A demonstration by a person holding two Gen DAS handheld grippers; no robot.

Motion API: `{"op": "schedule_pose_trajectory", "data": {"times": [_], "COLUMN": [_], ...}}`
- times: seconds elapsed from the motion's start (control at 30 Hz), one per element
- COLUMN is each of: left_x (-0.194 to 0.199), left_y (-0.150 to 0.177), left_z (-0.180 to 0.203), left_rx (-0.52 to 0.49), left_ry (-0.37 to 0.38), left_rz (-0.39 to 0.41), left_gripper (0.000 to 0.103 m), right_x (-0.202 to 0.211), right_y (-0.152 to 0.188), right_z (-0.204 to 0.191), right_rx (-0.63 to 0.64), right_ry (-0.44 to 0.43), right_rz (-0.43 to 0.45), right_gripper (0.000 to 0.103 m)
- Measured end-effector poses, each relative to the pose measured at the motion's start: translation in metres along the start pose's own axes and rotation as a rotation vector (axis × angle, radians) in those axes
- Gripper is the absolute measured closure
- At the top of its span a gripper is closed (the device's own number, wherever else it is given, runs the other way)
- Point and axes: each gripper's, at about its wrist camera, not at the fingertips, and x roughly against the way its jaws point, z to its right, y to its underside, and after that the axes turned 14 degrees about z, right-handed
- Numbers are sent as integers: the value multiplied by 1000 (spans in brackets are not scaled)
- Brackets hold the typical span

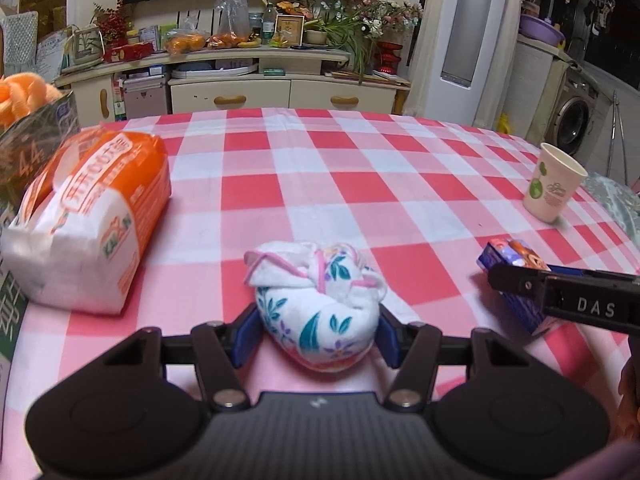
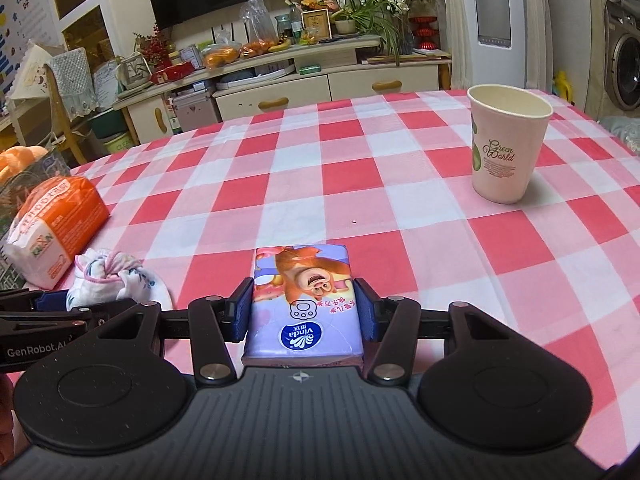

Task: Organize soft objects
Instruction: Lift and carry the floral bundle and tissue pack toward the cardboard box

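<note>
- Left wrist view: left tongs (image 1: 318, 330) clenched on the knotted floral cloth bundle (image 1: 320, 304), blue pads pressed into both sides of it; bundle at or just above the checkered tabletop (image 1: 320, 168), contact underneath unclear.
- Relative to bundle: orange-and-white tissue pack (image 1: 88, 216) to its left, well apart; paper cup (image 1: 554, 184) far to the right and beyond; purple tissue packet (image 1: 520, 272) to the right, inside the right tongs' finger.
- Bundle likely light, squashy, non-slip; grip at the fat lower body, not the loose knot ends.
- Right wrist view: right tongs (image 2: 306, 310) grasping the purple tissue packet (image 2: 306, 304) across its short width, pads on both long edges.
- Relative to packet: cloth bundle (image 2: 116, 280) just left, paper cup (image 2: 506, 148) far right and beyond.
- Packet probably light, compressible, slick film wrap; mid-body hold best, over-squeeze risks buckling.
</note>
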Motion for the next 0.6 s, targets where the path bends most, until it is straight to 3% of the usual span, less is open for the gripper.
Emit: {"op": "schedule_pose_trajectory", "data": {"times": [0.6], "left_x": [41], "left_y": [-13], "left_z": [-14], "left_rx": [19], "left_ry": [78], "left_rz": [49], "left_gripper": [45], "right_x": [32], "right_y": [-11], "right_z": [-38], "right_rx": [45], "right_ry": [12], "right_rz": [15], "right_gripper": [39]}}
